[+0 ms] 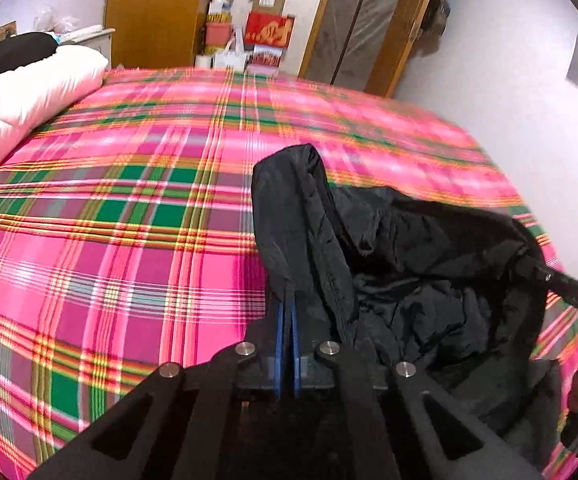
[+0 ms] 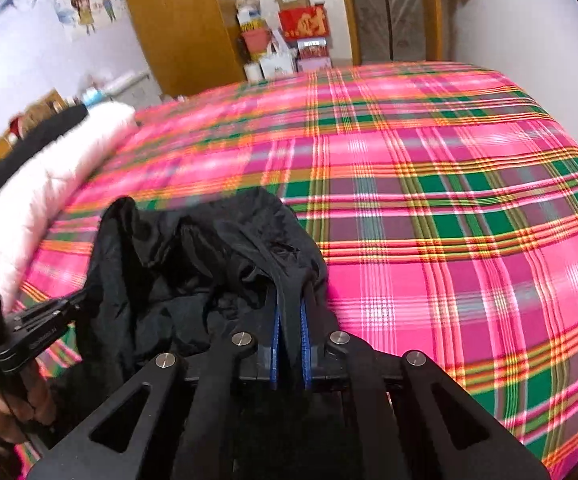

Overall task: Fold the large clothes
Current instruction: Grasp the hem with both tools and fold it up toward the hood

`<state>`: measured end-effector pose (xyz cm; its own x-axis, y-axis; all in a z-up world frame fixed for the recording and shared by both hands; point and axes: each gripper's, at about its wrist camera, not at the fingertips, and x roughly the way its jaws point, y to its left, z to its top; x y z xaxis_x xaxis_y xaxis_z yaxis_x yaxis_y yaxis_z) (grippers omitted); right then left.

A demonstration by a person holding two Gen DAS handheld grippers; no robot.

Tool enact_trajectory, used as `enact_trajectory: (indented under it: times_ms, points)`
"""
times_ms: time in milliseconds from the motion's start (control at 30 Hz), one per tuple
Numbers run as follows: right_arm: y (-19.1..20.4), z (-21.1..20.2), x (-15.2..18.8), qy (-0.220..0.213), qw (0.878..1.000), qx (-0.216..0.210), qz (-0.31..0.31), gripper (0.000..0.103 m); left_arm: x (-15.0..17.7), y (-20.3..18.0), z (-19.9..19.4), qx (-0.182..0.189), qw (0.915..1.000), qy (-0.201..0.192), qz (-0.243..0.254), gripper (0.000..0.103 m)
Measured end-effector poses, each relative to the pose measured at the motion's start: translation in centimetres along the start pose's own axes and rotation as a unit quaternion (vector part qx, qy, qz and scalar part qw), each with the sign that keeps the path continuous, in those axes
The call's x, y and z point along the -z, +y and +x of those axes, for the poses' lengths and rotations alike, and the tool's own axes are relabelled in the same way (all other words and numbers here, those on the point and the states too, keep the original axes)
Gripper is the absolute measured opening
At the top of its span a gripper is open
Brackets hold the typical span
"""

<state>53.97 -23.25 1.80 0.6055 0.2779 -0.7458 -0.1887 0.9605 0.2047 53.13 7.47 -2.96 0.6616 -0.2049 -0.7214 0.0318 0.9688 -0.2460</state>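
A black jacket (image 1: 409, 264) hangs bunched between my two grippers above a pink plaid bed (image 1: 129, 240). My left gripper (image 1: 288, 296) is shut on one edge of the jacket, the cloth draped over its blue fingers. My right gripper (image 2: 289, 300) is shut on another edge of the jacket (image 2: 177, 264), with a black band pinched between its pads. In the left wrist view the right gripper (image 1: 529, 268) comes in from the right. In the right wrist view the left gripper (image 2: 49, 316) shows at the left.
The plaid bed (image 2: 449, 220) fills both views. A white duvet (image 1: 21, 96) with a dark garment on it lies along the bed's left side. Beyond the far edge stand a wooden wardrobe (image 1: 157, 12), stacked boxes and bags (image 1: 249, 32), and a door frame (image 1: 373, 24).
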Motion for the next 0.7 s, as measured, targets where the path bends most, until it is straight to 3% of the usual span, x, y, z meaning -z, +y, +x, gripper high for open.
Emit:
enact_trajectory:
  times_ms: [200, 333, 533, 700]
  points:
    - [0.0, -9.0, 3.3, -0.044, 0.998, -0.033, 0.016, 0.007, 1.7, -0.8, -9.5, 0.038, 0.9972, -0.065, -0.006, 0.003]
    - [-0.4, -13.5, 7.9, -0.049, 0.997, -0.044, 0.038, 0.007, 4.6, -1.5, -14.3, 0.056, 0.9948, -0.085, -0.003, 0.003]
    - [-1.7, -14.0, 15.3, -0.004, 0.995, -0.044, 0.088, 0.007, 11.0, -2.1, -17.3, 0.055, 0.9967, -0.059, 0.005, 0.003]
    - [-2.2, -12.8, 19.7, 0.036, 0.993, -0.036, 0.109, 0.007, 16.3, -1.4, -17.1, 0.031, 0.9993, -0.018, 0.008, 0.004]
